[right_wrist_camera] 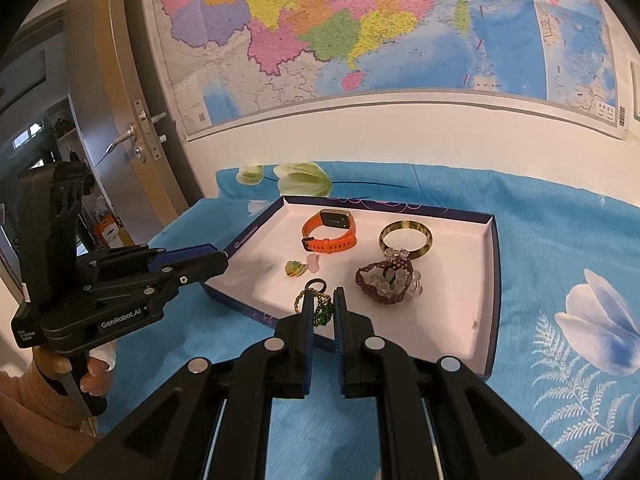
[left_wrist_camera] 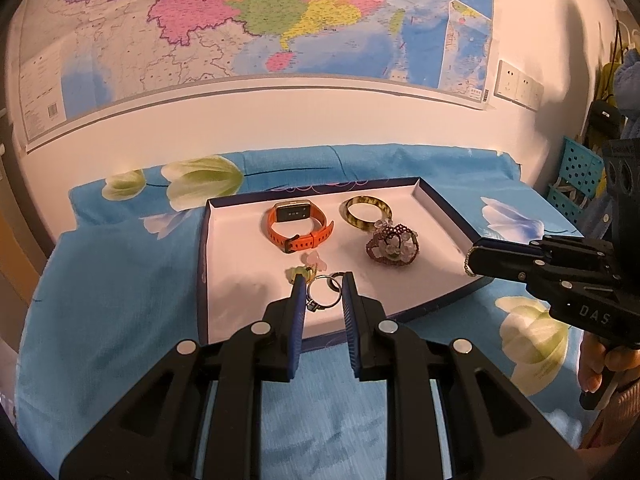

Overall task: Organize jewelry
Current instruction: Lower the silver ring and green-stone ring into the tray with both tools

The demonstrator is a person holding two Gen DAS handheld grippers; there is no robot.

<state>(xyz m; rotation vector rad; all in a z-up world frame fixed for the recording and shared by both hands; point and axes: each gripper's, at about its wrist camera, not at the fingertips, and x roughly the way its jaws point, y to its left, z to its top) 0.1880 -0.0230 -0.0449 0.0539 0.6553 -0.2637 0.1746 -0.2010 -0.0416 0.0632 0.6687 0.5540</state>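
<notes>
A blue-edged tray (left_wrist_camera: pixel 240 260) (right_wrist_camera: pixel 452 304) with a white floor lies on the floral cloth. It holds an orange watch (left_wrist_camera: pixel 308 242) (right_wrist_camera: pixel 336 244), a tortoiseshell bangle (left_wrist_camera: pixel 366 199) (right_wrist_camera: pixel 406 224), a purple beaded bracelet (left_wrist_camera: pixel 392 250) (right_wrist_camera: pixel 386 280) and a small green and pink charm (left_wrist_camera: pixel 316 259) (right_wrist_camera: pixel 294 268). My left gripper (left_wrist_camera: pixel 323 282) (right_wrist_camera: pixel 224 258) hovers over the tray's near left edge, shut on a silver metal ring (left_wrist_camera: pixel 324 305). My right gripper (right_wrist_camera: pixel 323 296) (left_wrist_camera: pixel 472 258) sits above the tray's near right side, shut on a green and gold beaded piece (right_wrist_camera: pixel 322 312) (left_wrist_camera: pixel 467 265).
A blue floral cloth (left_wrist_camera: pixel 120 280) (right_wrist_camera: pixel 560 240) covers the surface. A large map (left_wrist_camera: pixel 260 20) hangs on the wall behind. An open door (right_wrist_camera: pixel 120 120) stands at the left, a blue perforated basket (left_wrist_camera: pixel 576 176) at the right. A person's hands (right_wrist_camera: pixel 96 376) (left_wrist_camera: pixel 592 372) grip the handles.
</notes>
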